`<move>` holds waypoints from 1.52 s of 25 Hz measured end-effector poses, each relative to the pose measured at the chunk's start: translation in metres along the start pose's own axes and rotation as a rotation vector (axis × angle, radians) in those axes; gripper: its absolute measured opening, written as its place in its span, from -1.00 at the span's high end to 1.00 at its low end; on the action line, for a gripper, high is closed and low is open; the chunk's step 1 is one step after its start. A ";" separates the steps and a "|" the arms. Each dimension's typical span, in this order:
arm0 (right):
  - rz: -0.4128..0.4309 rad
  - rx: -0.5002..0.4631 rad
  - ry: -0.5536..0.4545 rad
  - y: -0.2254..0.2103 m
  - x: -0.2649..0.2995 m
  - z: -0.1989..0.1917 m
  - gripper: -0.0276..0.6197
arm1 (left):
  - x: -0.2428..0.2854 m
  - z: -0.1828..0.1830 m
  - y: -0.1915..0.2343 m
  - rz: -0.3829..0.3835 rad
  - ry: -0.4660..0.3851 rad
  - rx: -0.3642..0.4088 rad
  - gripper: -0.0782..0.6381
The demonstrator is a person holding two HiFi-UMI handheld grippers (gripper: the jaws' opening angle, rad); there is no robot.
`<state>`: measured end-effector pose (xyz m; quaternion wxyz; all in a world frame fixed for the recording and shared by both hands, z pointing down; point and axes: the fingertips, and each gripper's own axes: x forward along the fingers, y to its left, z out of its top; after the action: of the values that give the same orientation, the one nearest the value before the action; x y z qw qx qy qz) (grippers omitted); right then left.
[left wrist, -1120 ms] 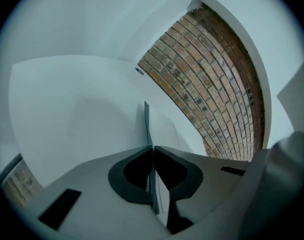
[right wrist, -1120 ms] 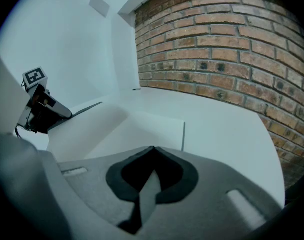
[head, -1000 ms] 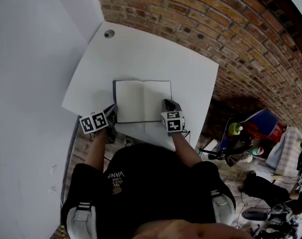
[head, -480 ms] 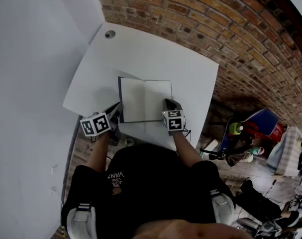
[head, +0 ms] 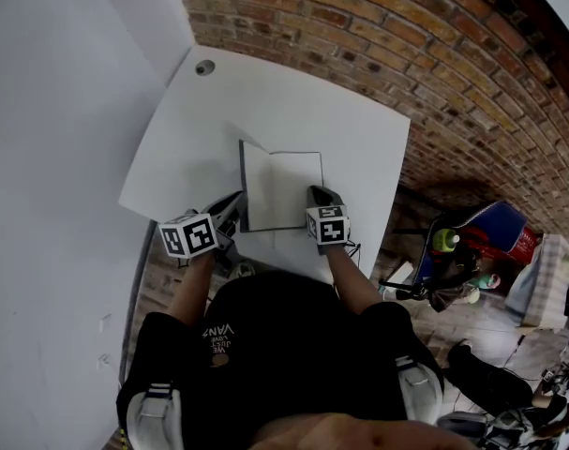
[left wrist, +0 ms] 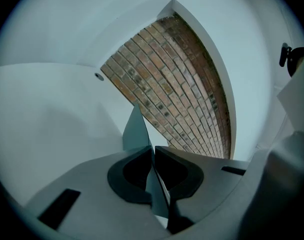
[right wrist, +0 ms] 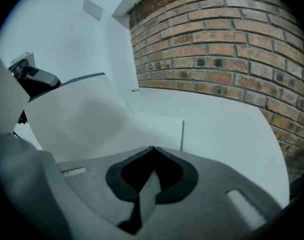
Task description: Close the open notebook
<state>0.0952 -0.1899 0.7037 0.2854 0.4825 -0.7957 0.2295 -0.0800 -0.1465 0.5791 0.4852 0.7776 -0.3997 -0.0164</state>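
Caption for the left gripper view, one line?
Left tongs pinch the notebook cover, holding it raised off the white table, brick wall beyond.

The left tool (left wrist: 153, 151) pinches the notebook cover (left wrist: 134, 131); the right tool (right wrist: 153, 149), jaws together, points downward.

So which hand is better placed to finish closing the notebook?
Left. The left gripper is clamped on the raised left cover, ready to fold it over; the right gripper sits at the flat right page.
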 end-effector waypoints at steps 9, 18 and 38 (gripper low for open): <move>-0.012 -0.022 -0.012 -0.005 -0.004 0.005 0.92 | 0.029 -0.007 -0.039 -0.107 0.049 0.023 0.68; -0.047 0.001 -0.047 -0.021 -0.014 0.015 0.92 | 0.058 -0.017 -0.062 -0.180 0.120 0.051 0.68; -0.174 0.087 -0.069 -0.074 -0.056 -0.004 0.92 | 0.103 -0.044 -0.093 -0.256 0.256 0.116 0.68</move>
<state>0.1829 -0.1837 0.6753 0.2553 0.5695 -0.7493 0.2216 0.0651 -0.1601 0.5681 0.4803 0.8445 -0.2328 0.0440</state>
